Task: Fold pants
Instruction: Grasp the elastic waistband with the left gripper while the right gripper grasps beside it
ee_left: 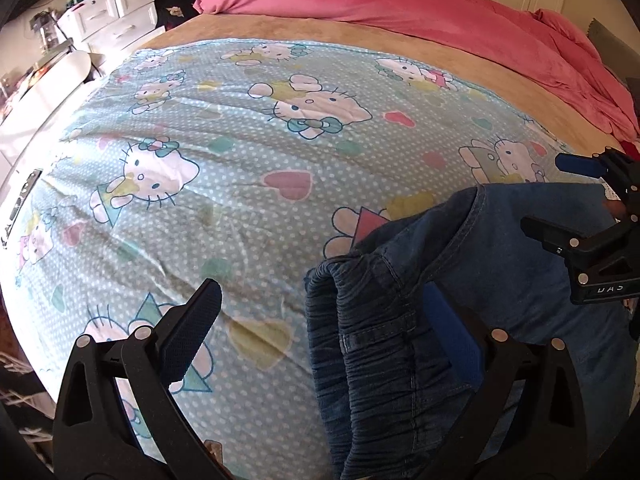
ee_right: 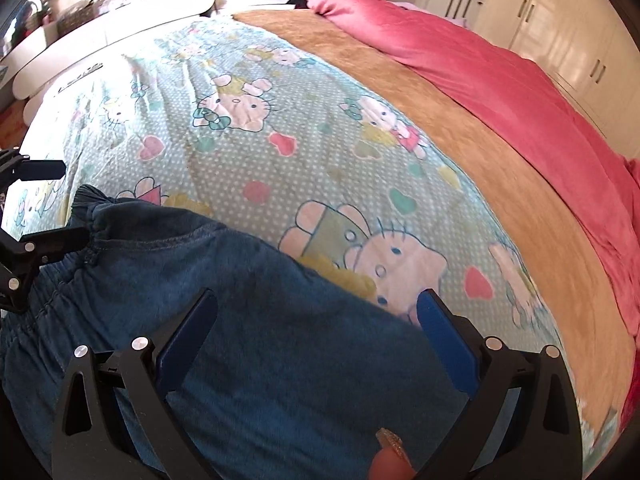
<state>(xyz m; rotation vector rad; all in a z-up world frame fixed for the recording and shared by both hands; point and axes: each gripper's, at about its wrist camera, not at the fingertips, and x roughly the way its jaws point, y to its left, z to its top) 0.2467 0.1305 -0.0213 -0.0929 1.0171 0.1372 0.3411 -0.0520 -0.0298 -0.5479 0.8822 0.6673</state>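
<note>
Blue denim pants (ee_left: 460, 280) with an elastic waistband lie on the near right part of the bed; they fill the lower left of the right wrist view (ee_right: 240, 320). My left gripper (ee_left: 324, 312) is open, its jaws wide apart, the waistband edge between them and its right finger (ee_left: 452, 340) against the denim. My right gripper (ee_right: 316, 312) is open over the denim, jaws wide apart. The right gripper shows at the right edge of the left wrist view (ee_left: 568, 200), the left gripper at the left edge of the right wrist view (ee_right: 52, 204). A fingertip (ee_right: 390, 460) shows below.
The bed has a light blue cartoon-cat sheet (ee_left: 220, 152), a tan blanket (ee_left: 360, 36) and a pink duvet (ee_left: 440, 4) at the far side. White drawers (ee_left: 112, 12) and a cluttered white desk stand at the left. White wardrobes (ee_right: 580, 40) stand beyond the bed.
</note>
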